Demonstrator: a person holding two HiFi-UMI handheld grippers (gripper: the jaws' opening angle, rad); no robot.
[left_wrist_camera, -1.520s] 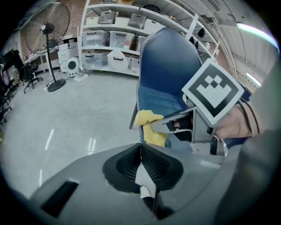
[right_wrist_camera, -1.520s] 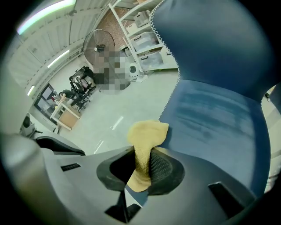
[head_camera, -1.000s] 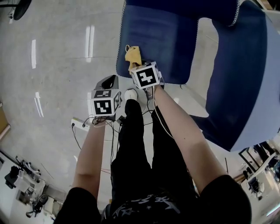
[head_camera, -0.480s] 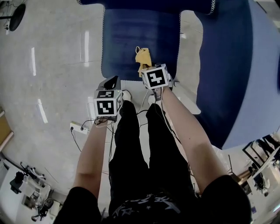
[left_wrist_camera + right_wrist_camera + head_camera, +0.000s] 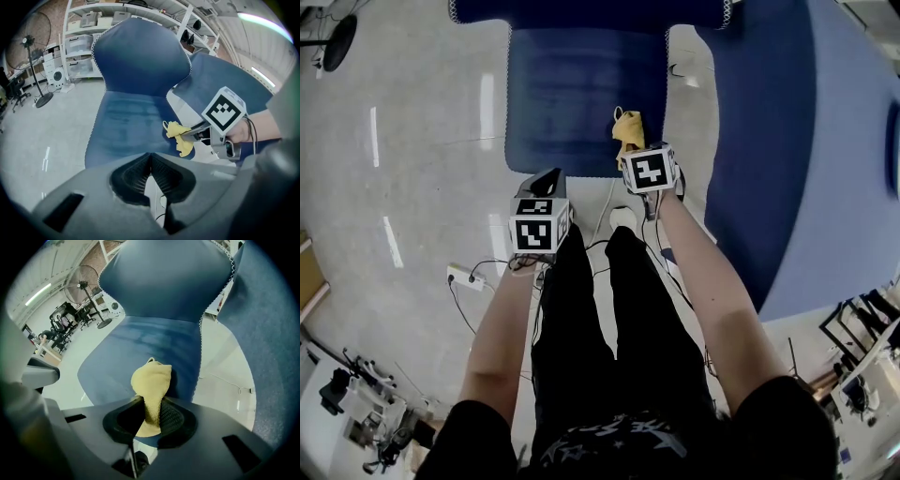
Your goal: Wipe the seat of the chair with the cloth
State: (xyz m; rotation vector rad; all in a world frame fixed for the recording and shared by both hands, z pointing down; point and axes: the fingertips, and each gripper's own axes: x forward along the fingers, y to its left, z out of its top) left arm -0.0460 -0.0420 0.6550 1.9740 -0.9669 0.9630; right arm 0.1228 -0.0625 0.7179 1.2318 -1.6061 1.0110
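Observation:
The blue chair's seat [image 5: 572, 94] lies in front of me, with its backrest [image 5: 140, 56] rising behind it. A yellow cloth [image 5: 628, 127] hangs over the seat's front right part. My right gripper [image 5: 632, 150] is shut on this cloth [image 5: 151, 380], which bunches up out of the jaws over the seat [image 5: 150, 338]. In the left gripper view the cloth [image 5: 180, 137] dangles from the right gripper [image 5: 193, 133] at the seat's edge [image 5: 126, 122]. My left gripper [image 5: 546, 180] hovers off the seat's front edge, shut and holding nothing [image 5: 150, 161].
A second, larger blue chair [image 5: 769, 141] stands close on the right. My legs in black [image 5: 591, 309] and a white shoe [image 5: 623, 217] are under the grippers. A power strip [image 5: 464, 275] with cables lies on the floor. Shelves [image 5: 84, 37] and a fan [image 5: 33, 47] stand behind.
The right gripper has carried the cloth from the seat's front left across to its front right. The left gripper has stayed shut near the front edge.

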